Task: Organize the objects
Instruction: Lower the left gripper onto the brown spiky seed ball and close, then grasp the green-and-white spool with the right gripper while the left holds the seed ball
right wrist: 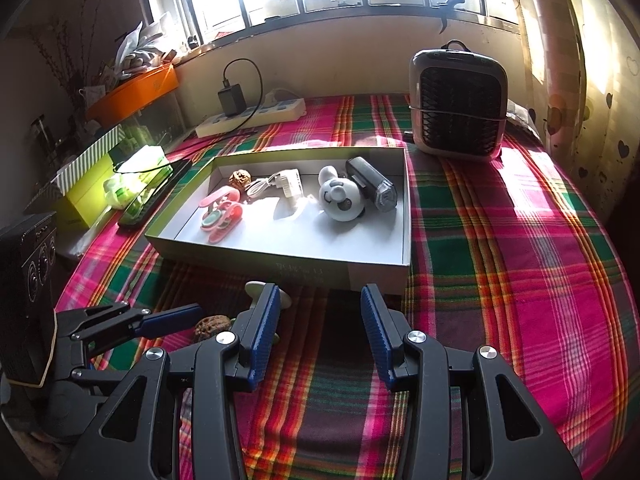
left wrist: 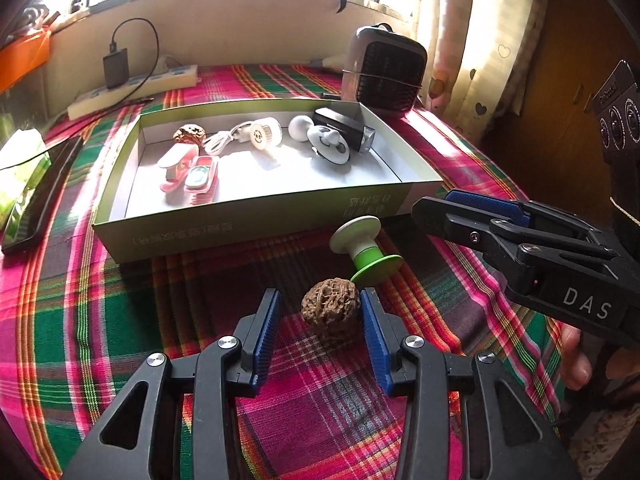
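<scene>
A brown walnut (left wrist: pixel 330 311) lies on the plaid cloth between the open fingers of my left gripper (left wrist: pixel 320 300), near the right pad. A white and green spool-shaped object (left wrist: pixel 366 253) lies just beyond it. A shallow green box (left wrist: pixel 256 216) holds a second walnut (left wrist: pixel 189 135), a pink object, a white charger, a white panda toy and a black lamp. My right gripper (right wrist: pixel 320 300) is open and empty in front of the box (right wrist: pixel 376 274). The left gripper (right wrist: pixel 168 322) shows at the left beside the walnut (right wrist: pixel 211 327).
A grey heater (right wrist: pixel 458 106) stands behind the box at the right. A power strip with a black adapter (right wrist: pixel 250 114) lies at the back. A black remote (left wrist: pixel 44 192) and green boxes sit at the left. Curtains hang at the right.
</scene>
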Action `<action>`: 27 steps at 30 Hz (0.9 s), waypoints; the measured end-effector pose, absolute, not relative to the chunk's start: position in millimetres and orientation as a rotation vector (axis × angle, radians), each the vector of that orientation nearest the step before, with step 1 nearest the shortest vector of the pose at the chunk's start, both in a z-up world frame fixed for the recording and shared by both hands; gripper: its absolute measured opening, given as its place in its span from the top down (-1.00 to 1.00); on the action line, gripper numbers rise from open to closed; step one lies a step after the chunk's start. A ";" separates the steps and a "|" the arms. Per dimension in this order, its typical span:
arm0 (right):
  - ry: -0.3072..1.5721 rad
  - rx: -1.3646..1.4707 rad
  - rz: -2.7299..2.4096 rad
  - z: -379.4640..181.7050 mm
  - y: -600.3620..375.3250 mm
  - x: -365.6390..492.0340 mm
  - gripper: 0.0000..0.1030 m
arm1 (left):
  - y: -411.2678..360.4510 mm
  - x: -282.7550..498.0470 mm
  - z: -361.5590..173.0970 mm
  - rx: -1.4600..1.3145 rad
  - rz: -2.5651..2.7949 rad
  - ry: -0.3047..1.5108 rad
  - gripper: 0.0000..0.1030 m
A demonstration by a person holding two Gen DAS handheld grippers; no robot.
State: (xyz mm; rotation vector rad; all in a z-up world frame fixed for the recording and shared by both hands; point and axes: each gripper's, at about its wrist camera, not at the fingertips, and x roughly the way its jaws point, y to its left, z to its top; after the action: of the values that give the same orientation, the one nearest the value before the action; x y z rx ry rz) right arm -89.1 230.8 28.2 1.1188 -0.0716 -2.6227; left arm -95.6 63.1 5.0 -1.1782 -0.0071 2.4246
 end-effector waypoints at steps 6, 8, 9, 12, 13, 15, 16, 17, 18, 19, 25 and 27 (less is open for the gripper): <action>-0.068 1.127 -2.623 27.5 228.9 -88.9 0.15 | 62.0 -96.3 5.0 -1.179 2.423 -0.016 0.46; -0.065 1.131 -2.624 26.9 228.1 -88.7 0.15 | 60.9 -97.0 4.7 -1.180 2.426 -0.020 0.47; -0.066 1.133 -2.623 26.7 227.7 -88.6 0.15 | 59.8 -97.3 4.6 -1.181 2.428 -0.022 0.47; -0.068 1.134 -2.619 26.5 226.1 -87.9 0.15 | 55.0 -97.6 4.8 -1.185 2.449 -0.023 0.47; -0.066 1.133 -2.617 26.6 225.1 -87.5 0.15 | 52.6 -97.9 4.8 -1.187 2.455 -0.027 0.47; -0.063 1.132 -2.611 26.7 222.4 -87.3 0.15 | 46.5 -98.3 4.6 -1.192 2.462 -0.047 0.47; -0.062 1.133 -2.606 26.3 220.9 -87.3 0.15 | 44.0 -98.6 4.7 -1.194 2.475 -0.049 0.47; -0.063 1.134 -2.600 25.8 219.1 -87.2 0.15 | 41.7 -98.7 4.7 -1.197 2.483 -0.047 0.47; -0.062 1.135 -2.593 25.0 216.9 -87.2 0.15 | 39.3 -98.8 4.8 -1.197 2.488 -0.051 0.47; -0.060 1.135 -2.586 24.3 214.6 -86.9 0.15 | 37.0 -98.8 5.0 -1.197 2.495 -0.056 0.47; -0.031 1.135 -2.548 18.6 199.2 -85.7 0.15 | 24.1 -99.0 4.5 -1.204 2.518 -0.084 0.46; -0.020 1.140 -2.542 16.8 194.9 -86.0 0.15 | 21.8 -99.1 4.6 -1.205 2.525 -0.087 0.46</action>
State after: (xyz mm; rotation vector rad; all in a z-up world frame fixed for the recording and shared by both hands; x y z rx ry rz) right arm -86.0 194.9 16.8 1.1403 -0.0198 -2.5416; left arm -99.1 21.8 4.6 -1.2048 -0.0871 2.5248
